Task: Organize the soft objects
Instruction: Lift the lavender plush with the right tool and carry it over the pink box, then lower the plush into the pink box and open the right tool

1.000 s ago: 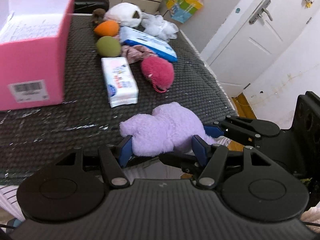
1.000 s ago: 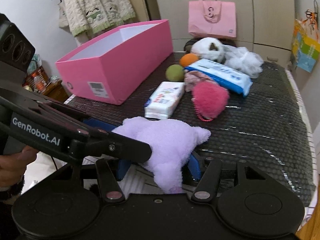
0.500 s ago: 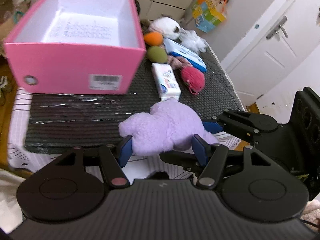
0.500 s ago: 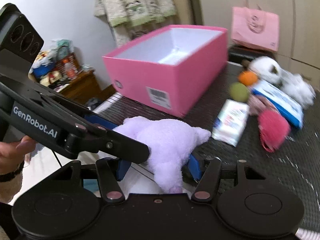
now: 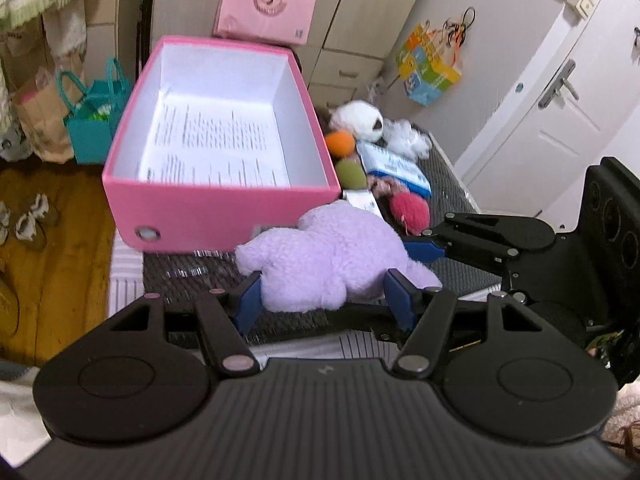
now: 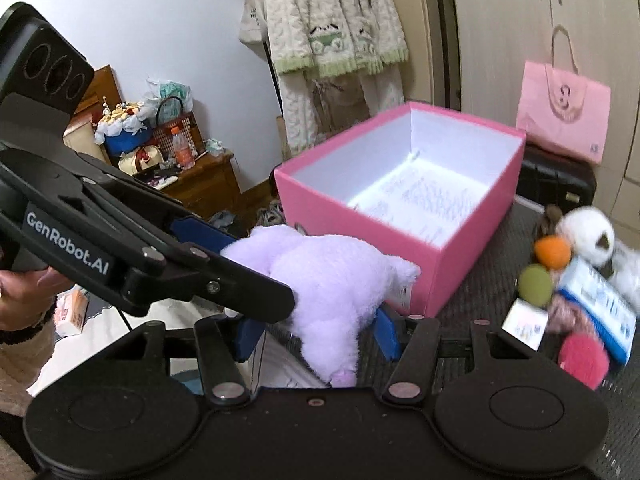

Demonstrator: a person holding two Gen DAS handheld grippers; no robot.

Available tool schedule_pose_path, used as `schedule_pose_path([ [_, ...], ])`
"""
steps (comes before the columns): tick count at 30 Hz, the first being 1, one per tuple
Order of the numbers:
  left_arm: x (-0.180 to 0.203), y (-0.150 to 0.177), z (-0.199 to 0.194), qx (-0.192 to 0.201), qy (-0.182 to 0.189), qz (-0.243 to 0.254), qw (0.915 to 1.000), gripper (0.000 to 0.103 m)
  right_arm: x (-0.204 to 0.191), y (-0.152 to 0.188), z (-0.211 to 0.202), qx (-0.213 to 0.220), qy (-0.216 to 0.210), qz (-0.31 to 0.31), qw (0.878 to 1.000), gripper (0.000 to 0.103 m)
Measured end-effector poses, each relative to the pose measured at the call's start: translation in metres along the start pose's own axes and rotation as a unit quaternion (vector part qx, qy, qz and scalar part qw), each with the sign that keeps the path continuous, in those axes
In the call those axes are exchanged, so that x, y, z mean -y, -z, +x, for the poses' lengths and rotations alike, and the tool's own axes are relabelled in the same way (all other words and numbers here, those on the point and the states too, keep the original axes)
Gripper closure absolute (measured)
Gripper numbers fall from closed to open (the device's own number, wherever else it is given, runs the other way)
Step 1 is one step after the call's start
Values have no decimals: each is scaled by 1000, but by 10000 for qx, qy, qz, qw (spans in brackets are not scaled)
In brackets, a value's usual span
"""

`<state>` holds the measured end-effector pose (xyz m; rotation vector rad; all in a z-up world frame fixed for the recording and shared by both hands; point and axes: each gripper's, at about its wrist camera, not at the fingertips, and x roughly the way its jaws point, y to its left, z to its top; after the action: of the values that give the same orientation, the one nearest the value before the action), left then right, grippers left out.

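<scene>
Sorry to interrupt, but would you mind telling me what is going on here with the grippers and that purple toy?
A person is holding a purple plush toy between two handheld grippers, the left gripper and the right gripper, in front of an open pink box. The right jaws are closing on the toy. The box holds only a printed sheet. A pink pompom, tissue packs and other soft things lie on the dark mat.

Soft, even indoor light, with fisheye bending in both views.

We see no hard shadows; the pink box [image 5: 216, 208] has a brightly washed-out white floor. Straight cabinet and door lines curve near the edges, and the small items [image 6: 572, 292] on the right are smeared by motion blur.
</scene>
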<state>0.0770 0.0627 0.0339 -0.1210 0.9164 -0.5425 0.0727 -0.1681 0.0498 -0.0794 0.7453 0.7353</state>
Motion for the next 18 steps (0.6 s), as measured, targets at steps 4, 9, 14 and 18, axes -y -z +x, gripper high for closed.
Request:
schedule_pose_path([
  [4,-8,-16,-3,174,75,47,9998,40,5,-18,3,130,95,-157,9997,42],
  [9,-21,-34,-4,509,233,34,9984,40,16,-39,6,391,105,-319,9987,42],
  [14,-35,-63,6,636,291,86,9975,40,30,-61,18,509,218,-468,9974,42],
  [18,-51,-90,24,632,350,49,9974,40,49,-81,35,477,307,-430,9975,45],
])
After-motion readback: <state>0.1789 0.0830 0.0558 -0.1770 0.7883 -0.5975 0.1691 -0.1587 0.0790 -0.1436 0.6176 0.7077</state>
